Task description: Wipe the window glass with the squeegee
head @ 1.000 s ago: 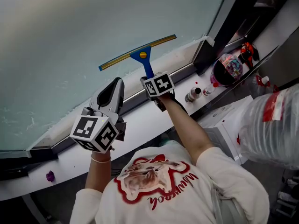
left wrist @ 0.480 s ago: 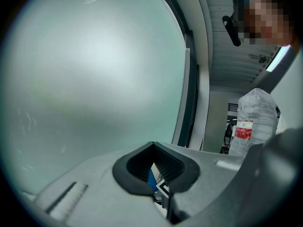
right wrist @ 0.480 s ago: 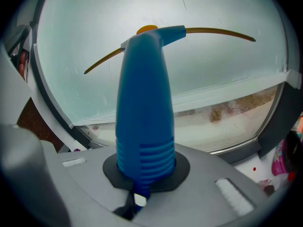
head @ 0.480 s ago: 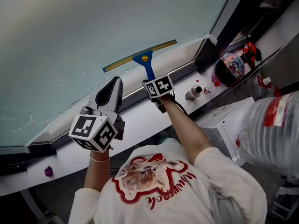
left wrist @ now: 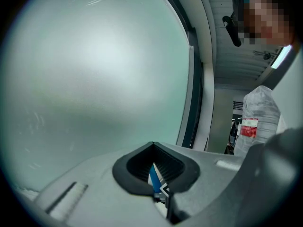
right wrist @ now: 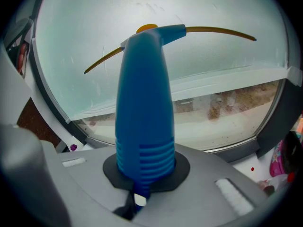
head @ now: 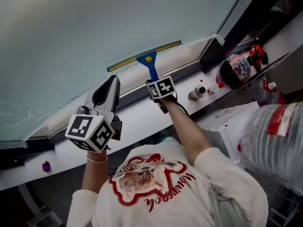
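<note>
The squeegee (head: 147, 60) has a blue handle and a yellowish blade. Its blade lies flat against the low part of the window glass (head: 94, 22), just above the white bottom ledge. My right gripper (head: 156, 82) is shut on the handle's ribbed end; in the right gripper view the handle (right wrist: 144, 117) rises from between the jaws of the right gripper (right wrist: 144, 167) to the blade (right wrist: 218, 31). My left gripper (head: 108, 91) is held up to the left of the squeegee, pointing at the glass. The left gripper (left wrist: 155, 170) is shut, with nothing in it.
A white sill (head: 142, 117) runs under the window with a dark frame (head: 227, 27) at its right. Two small bottles (head: 196, 94), a colourful round object (head: 235, 67) and a red item (head: 258, 53) lie at the right. A clear plastic bag (head: 274, 136) bulges lower right. A purple bit (head: 46, 166) lies far left.
The right gripper has drawn the squeegee a little down the glass toward the bottom ledge. The left gripper has stayed in about the same place.
</note>
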`<state>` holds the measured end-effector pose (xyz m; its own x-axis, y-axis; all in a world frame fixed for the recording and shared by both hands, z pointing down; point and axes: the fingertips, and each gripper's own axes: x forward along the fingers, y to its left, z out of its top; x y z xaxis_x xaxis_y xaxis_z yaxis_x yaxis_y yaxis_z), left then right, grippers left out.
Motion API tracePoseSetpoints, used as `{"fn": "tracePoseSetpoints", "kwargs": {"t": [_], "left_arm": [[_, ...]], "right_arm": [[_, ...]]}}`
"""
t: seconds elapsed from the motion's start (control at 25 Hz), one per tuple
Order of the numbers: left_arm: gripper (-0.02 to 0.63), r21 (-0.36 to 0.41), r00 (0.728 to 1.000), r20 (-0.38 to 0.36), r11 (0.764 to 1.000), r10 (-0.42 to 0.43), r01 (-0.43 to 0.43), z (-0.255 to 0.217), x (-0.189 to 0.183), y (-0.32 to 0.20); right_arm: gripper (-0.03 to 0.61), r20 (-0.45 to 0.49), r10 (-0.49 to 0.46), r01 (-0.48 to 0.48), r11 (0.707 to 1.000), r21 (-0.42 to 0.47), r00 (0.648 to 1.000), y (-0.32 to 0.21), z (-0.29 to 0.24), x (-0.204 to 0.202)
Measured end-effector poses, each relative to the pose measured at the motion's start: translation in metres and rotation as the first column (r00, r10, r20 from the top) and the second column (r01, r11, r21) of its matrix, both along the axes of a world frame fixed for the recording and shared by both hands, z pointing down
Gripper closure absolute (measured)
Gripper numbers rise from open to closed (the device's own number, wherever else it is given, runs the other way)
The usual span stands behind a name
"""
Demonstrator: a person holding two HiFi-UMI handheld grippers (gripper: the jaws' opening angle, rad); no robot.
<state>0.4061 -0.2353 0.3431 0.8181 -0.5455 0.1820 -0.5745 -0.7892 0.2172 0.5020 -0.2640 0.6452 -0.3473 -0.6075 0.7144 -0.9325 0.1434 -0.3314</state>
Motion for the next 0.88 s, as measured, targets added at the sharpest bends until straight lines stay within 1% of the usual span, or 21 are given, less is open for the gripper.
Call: {"fn": "tracePoseSetpoints", "kwargs": {"t": [0.4,0.56,0.76,0.88], "left_arm": [[0.614,-0.01,0.999,0.011,0.999,-0.032,0.033,0.006,-0.003,-0.004],[0.614,-0.014,0.999,0.017,0.999,-0.04,0.04,0.008,-0.002,-0.002],[0.614,-0.022,0.997,0.027,0.997,-0.067,0.067,0.011,-0.007,0.0],[0.614,-0.026,0.996,0.032,0.996,-0.085,0.086,0.014,-0.01,0.0]], "right_arm": [[0.551,-0.029,-0.008,0.007,0.999,-0.036,1.0,0.005,0.021,0.003],[0.551,-0.035,-0.012,0.009,0.998,-0.066,0.999,0.009,0.032,0.002],[0.551,-0.068,-0.028,0.019,0.992,-0.128,0.997,0.019,0.056,0.007],[0.551,-0.084,-0.032,0.02,0.991,-0.133,0.996,0.019,0.061,0.01]]}}
